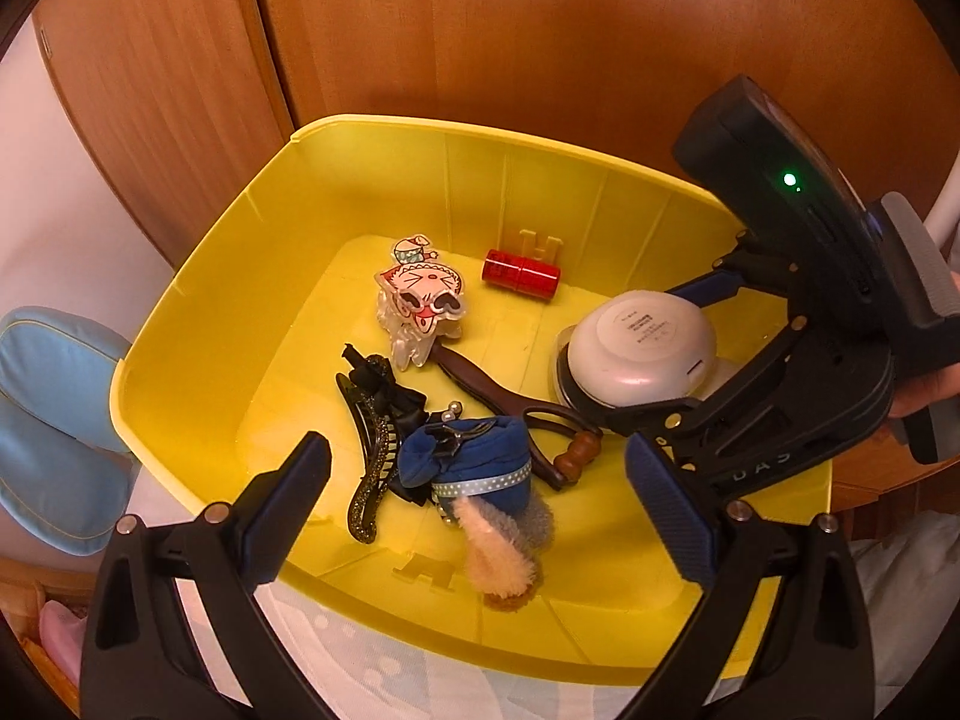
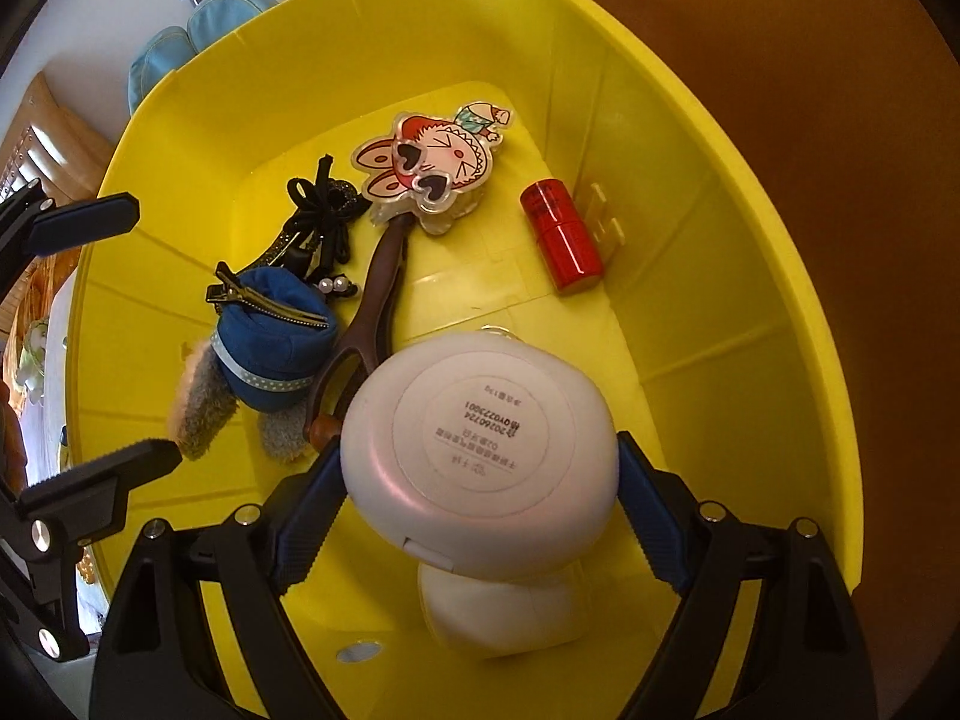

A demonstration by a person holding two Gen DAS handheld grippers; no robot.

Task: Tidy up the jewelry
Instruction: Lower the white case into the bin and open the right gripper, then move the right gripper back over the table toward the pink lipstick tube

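The right hand-held gripper (image 2: 480, 516) fills the near edge of its own view, its two blue pads spread wide and pressed against the sides of a round white compact (image 2: 480, 456), which it pinches label-up inside the yellow bin (image 2: 750, 240). A second white case (image 2: 498, 618) lies under the compact at 6 o'clock. From the compact, a brown clip (image 2: 384, 276) runs toward 11 o'clock, its wooden beads touching the compact's left rim. At 9 o'clock lies a blue hat clip (image 2: 276, 348) with grey fur ears, a metal clip on top. Beyond it, near 11 o'clock, sits a black bow clip (image 2: 318, 210), and at 12 o'clock a cartoon clip (image 2: 426, 174) rests on the brown clip's far end. A red tube (image 2: 561, 234) lies at 1 o'clock, apart from the rest, just beside a small yellow tab on the bin floor. The left hand-held gripper (image 1: 480, 504) hovers over the near side of the bin, fingers spread and holding nothing, with the hat clip showing between them. The bin stands on pale patterned cloth (image 1: 372, 684) before a wooden wall (image 1: 540, 30); a light blue cushion (image 1: 48, 420) lies at 9 o'clock in the left view.
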